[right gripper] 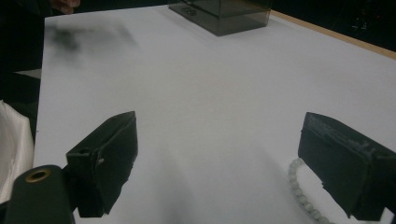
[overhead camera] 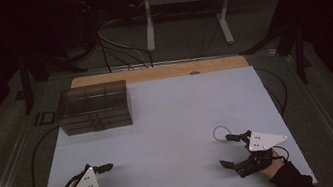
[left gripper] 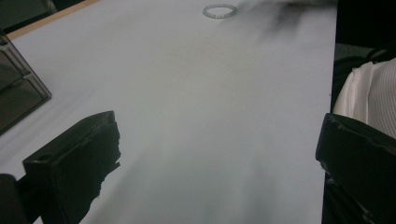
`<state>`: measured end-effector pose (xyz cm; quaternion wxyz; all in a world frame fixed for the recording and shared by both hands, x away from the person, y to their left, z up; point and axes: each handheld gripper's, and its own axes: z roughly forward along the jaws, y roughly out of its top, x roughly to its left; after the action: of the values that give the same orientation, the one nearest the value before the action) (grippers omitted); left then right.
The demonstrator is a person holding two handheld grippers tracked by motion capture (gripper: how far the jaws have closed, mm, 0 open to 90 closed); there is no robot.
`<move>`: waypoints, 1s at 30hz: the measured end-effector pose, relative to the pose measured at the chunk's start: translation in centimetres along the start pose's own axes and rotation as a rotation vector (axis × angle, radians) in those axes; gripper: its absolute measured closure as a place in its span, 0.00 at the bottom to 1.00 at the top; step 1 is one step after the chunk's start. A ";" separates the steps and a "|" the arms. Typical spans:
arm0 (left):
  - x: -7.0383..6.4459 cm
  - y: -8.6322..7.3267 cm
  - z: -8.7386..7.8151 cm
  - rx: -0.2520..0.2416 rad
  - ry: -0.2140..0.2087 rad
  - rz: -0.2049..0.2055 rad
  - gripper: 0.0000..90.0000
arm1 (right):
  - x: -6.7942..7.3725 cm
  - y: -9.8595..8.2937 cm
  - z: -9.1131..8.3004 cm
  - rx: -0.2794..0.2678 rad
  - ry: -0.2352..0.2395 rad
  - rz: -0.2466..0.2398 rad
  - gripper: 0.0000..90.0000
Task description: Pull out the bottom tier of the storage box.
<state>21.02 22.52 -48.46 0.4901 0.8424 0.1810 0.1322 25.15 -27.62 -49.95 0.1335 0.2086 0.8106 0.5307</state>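
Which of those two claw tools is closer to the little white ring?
The right tool. The ring lies on the table just beside its far jaw, while the left tool sits across the table, near the other front corner.

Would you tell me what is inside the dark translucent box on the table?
The box shows only dividers forming compartments; nothing is visible inside them, though the dim light and tinted walls could hide small items.

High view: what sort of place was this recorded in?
Probably a dim lab or recording studio, not a home: a white work table with loose cables on the floor behind it, and dark stand legs around it.
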 end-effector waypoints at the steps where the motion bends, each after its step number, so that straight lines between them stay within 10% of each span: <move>1: 0.0 0.0 0.0 0.000 0.000 0.000 0.00 | 0.0 0.0 0.0 0.000 0.000 0.000 0.14; 30: 1.5 3.5 -0.9 0.028 0.025 0.070 0.00 | 0.3 0.4 -0.1 -0.025 -0.017 -0.012 0.14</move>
<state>22.65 22.26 -44.92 0.4709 0.8533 0.1596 0.1571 24.96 -27.44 -49.54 0.1463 0.2064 0.8041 0.5380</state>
